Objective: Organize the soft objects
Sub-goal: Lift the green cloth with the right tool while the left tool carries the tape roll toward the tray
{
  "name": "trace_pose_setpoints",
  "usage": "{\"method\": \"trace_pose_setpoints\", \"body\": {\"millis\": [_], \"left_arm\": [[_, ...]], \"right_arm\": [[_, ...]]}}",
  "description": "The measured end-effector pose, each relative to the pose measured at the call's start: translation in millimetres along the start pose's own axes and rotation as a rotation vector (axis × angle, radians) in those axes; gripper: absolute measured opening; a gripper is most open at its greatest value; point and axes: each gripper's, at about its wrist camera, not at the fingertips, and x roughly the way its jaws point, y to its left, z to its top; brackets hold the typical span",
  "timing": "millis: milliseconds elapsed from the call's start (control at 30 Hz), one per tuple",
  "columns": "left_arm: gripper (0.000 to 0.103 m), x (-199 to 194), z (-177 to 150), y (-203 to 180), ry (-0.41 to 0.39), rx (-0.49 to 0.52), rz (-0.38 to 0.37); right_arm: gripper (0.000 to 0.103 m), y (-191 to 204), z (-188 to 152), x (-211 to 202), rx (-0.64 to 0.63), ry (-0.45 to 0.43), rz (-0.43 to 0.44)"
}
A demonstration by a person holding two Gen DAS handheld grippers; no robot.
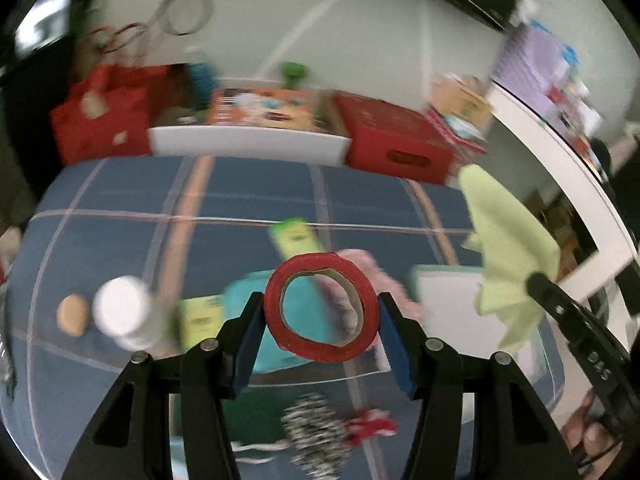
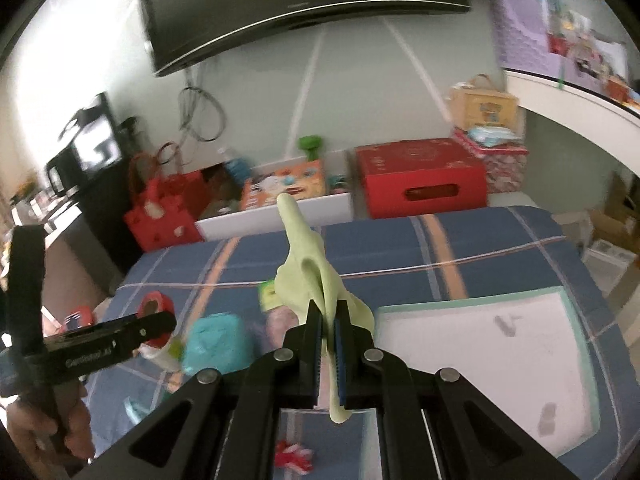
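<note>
Left wrist view: the left gripper (image 1: pixel 320 312) is clamping a red tape roll (image 1: pixel 320 306) by its outer rim, held above the blue plaid bedspread (image 1: pixel 120 196). Its pads are bearing on a curved, slightly squashed ring — the roll could be rotating or popping out if the squeeze is easing.

Right wrist view: the right gripper (image 2: pixel 329 320) is pinching a pale green cloth (image 2: pixel 308 264) close between its jaws, with most of the fabric standing up past the fingertips and a short tail hanging below. The grip is taking only a narrow fold — the cloth may be slipping free under a quick swing.

A white mat with a teal border (image 2: pixel 480 344) is lying on the bed at right, seemingly the sorting spot. A teal pouch (image 2: pixel 216 344) and other small items are crowding the bed between the tools, so a low pass is risking dragging them along. Blur is obscuring finer detail.
</note>
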Motion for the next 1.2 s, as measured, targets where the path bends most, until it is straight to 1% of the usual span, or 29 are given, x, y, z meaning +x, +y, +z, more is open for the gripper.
{"method": "trace_pose_setpoints", "body": {"millis": [67, 167, 300, 400, 467, 533, 600, 667, 767, 900, 1067, 1200], "left_arm": [[0.057, 10.6, 2.3, -24.8, 0.011, 0.056, -0.016], [0.057, 32.0, 5.8, -59.8, 0.045, 0.130, -0.049], [0.057, 57.2, 2.6, -100.4, 0.097, 0.190, -0.105], [0.057, 76.0, -2.4, -125.9, 0.127, 0.235, -0.138], [0.057, 90.2, -8.8, -143.5, 0.144, 0.259, -0.178], [0.057, 102.1, -16.6, -157.5, 0.163, 0.279, -0.200], [0.057, 113.4, -24.1, -170.5, 0.170, 0.310, -0.202], [0.057, 121.4, -32.4, -180.2, 0.179, 0.334, -0.202], [0.057, 132.7, -43.4, -191.5, 0.185, 0.356, -0.231], [0.057, 143.1, -53.0, -200.6, 0.184, 0.380, -0.243], [0.057, 159.5, -60.8, -205.5, 0.212, 0.397, -0.223], [0.057, 165.4, -67.7, -211.4, 0.220, 0.418, -0.224]], "right_arm": [[0.006, -19.9, 0.2, 2.7, 0.038, 0.002, -0.033], [0.006, -48.0, -0.8, 5.6, 0.073, 0.006, -0.107], [0.006, -81.0, -1.0, 5.6, 0.118, 0.007, -0.197], [0.006, -102.5, -1.4, 4.7, 0.147, 0.009, -0.254], [0.006, -115.3, -2.0, 4.6, 0.161, 0.013, -0.293], [0.006, -129.2, -4.1, 5.9, 0.178, 0.020, -0.329], [0.006, -141.8, -7.4, 10.1, 0.196, 0.029, -0.368], [0.006, -152.6, -12.7, 17.5, 0.209, 0.055, -0.398], [0.006, -165.7, -22.9, 30.3, 0.243, 0.096, -0.410], [0.006, -177.8, -31.6, 42.3, 0.265, 0.132, -0.442], [0.006, -192.6, -43.1, 53.3, 0.304, 0.177, -0.475], [0.007, -193.5, -47.5, 58.7, 0.302, 0.201, -0.485]]}}
